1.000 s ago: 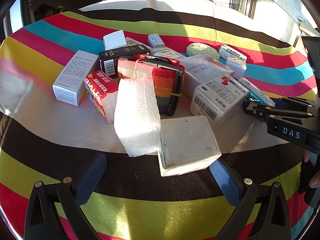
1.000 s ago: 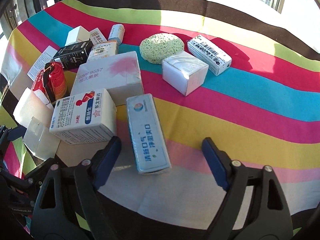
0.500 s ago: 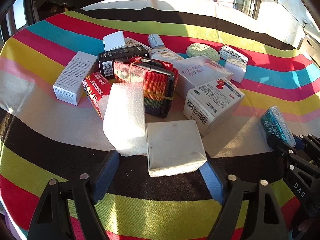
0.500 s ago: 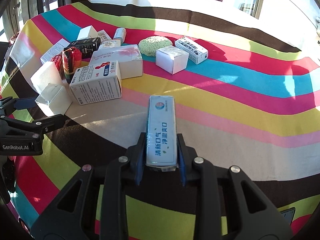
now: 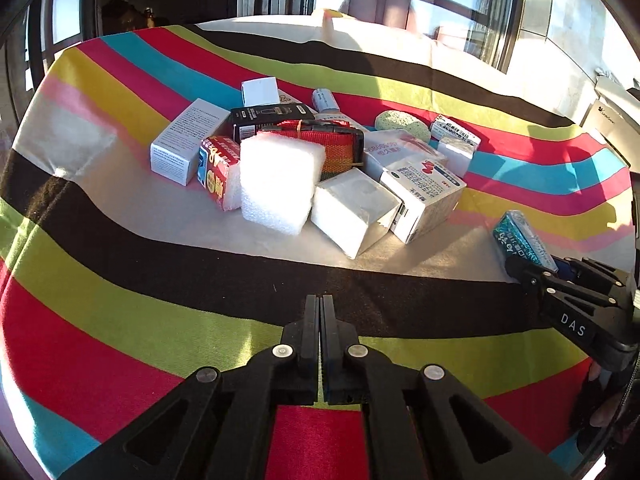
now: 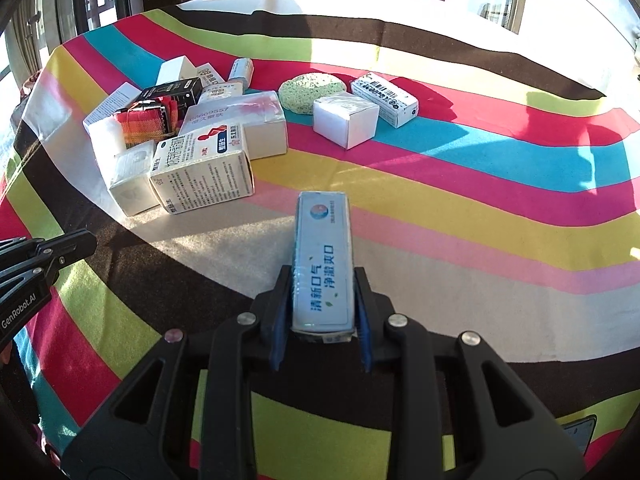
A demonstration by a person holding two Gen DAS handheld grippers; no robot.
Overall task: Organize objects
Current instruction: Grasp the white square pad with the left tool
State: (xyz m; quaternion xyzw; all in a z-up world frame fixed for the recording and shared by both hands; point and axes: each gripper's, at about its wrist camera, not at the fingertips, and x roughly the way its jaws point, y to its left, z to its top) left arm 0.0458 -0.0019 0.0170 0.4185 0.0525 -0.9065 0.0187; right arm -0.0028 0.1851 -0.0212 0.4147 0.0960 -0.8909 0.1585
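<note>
My right gripper [image 6: 322, 276] is shut on a long blue-and-white box [image 6: 323, 248], held by its near end just above the striped tablecloth [image 6: 440, 216]. In the left wrist view that box [image 5: 524, 236] sticks out of the right gripper [image 5: 532, 272] at the right edge. My left gripper [image 5: 320, 304] is closing, its fingers meeting with nothing between them, over the cloth in front of the pile. The pile holds a white foam block [image 5: 280, 184], a white cube box [image 5: 352, 212], a medicine box with a red heart [image 5: 424, 196] and a woven striped strap [image 5: 320, 144].
A green sponge [image 6: 312, 90], a small white box [image 6: 346, 120] and a barcoded box [image 6: 384, 98] lie behind the pile on the right. More cartons [image 5: 184, 144] sit on its left. Windows stand beyond the table's far edge [image 5: 360, 36]. The left gripper's tip [image 6: 80, 240] shows at the left.
My left gripper went from wide open to shut, empty, and drew back from the white cube box. My right gripper closed on the long box and pulled it away from the pile.
</note>
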